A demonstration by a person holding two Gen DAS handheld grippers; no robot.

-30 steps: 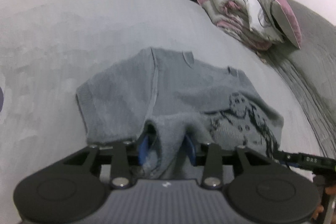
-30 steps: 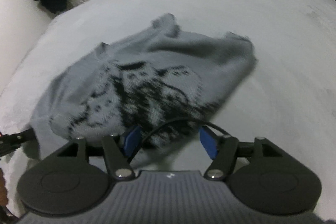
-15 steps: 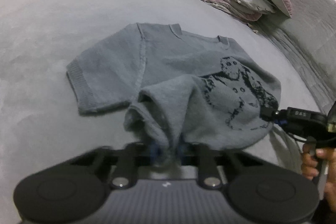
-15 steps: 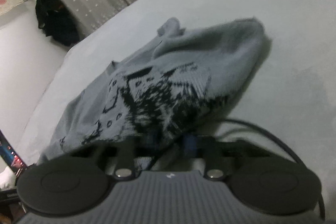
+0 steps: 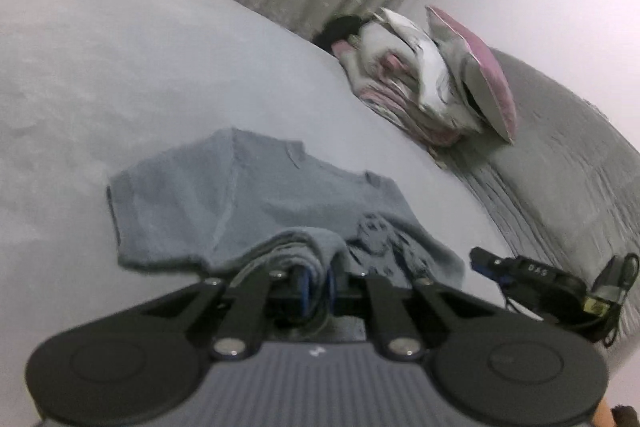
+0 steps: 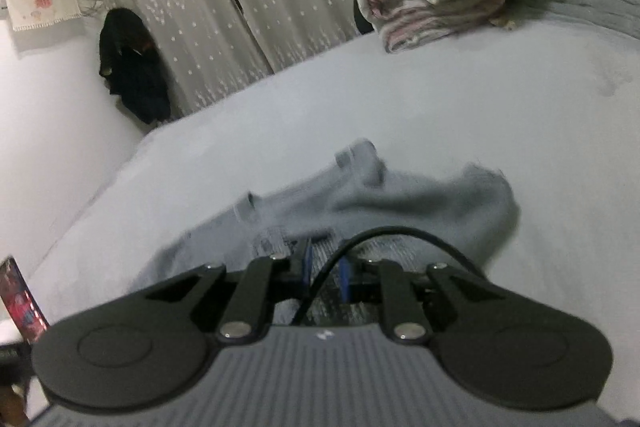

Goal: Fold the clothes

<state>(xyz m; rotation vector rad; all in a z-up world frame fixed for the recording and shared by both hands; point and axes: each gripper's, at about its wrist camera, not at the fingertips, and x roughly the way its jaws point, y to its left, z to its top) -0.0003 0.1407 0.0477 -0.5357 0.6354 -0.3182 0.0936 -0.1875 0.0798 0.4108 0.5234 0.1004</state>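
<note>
The bed [image 5: 120, 47] fills most of both views, and the grey sweater [image 5: 192, 203] lies on it in the lower middle of the frame, neckline toward the folded bedding [image 5: 404, 83] at upper right. Its long axis runs from the hem near the cameras up to the collar, one short sleeve spread to the left. The knit looks soft, light and floppy, so I judge the hem corners the best places to hold. The left gripper [image 5: 316, 281] has just been closing and pinches bunched hem; the right gripper [image 6: 326, 269] has too, clamped on the hem with its black cable [image 6: 392, 233] arching over.
</note>
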